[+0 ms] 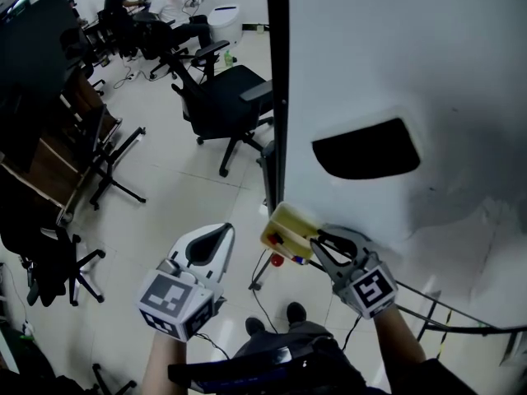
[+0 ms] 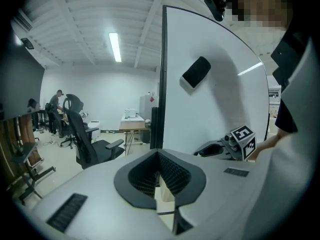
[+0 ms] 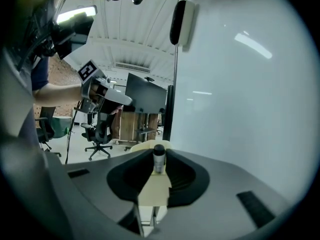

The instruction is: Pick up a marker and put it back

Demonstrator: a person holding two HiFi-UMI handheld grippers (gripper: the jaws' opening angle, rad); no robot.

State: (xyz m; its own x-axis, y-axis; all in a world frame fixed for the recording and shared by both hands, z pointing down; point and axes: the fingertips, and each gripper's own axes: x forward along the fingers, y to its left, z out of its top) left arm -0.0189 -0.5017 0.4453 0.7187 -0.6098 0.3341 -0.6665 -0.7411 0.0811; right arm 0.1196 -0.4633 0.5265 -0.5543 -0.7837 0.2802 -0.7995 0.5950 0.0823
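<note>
A yellow marker tray (image 1: pixel 290 220) hangs at the lower left corner of the whiteboard (image 1: pixel 412 64). My right gripper (image 1: pixel 318 239) reaches into it from the right. In the right gripper view its jaws (image 3: pixel 159 153) are closed on an upright marker (image 3: pixel 159 160) with a black cap, and the tray (image 3: pixel 144 145) shows just behind. Other marker ends (image 1: pixel 281 242) lie in the tray, small and unclear. My left gripper (image 1: pixel 226 230) hovers left of the tray, away from it. Its jaws (image 2: pixel 159 155) meet at the tips with nothing between them.
A black eraser (image 1: pixel 366 149) sticks to the whiteboard above the tray. The board's dark frame post (image 1: pixel 277 81) runs up beside it. A black office chair (image 1: pixel 222 97) stands on the floor behind, more chairs and desks (image 1: pixel 58 163) at the left. People sit at the far back (image 1: pixel 169 2).
</note>
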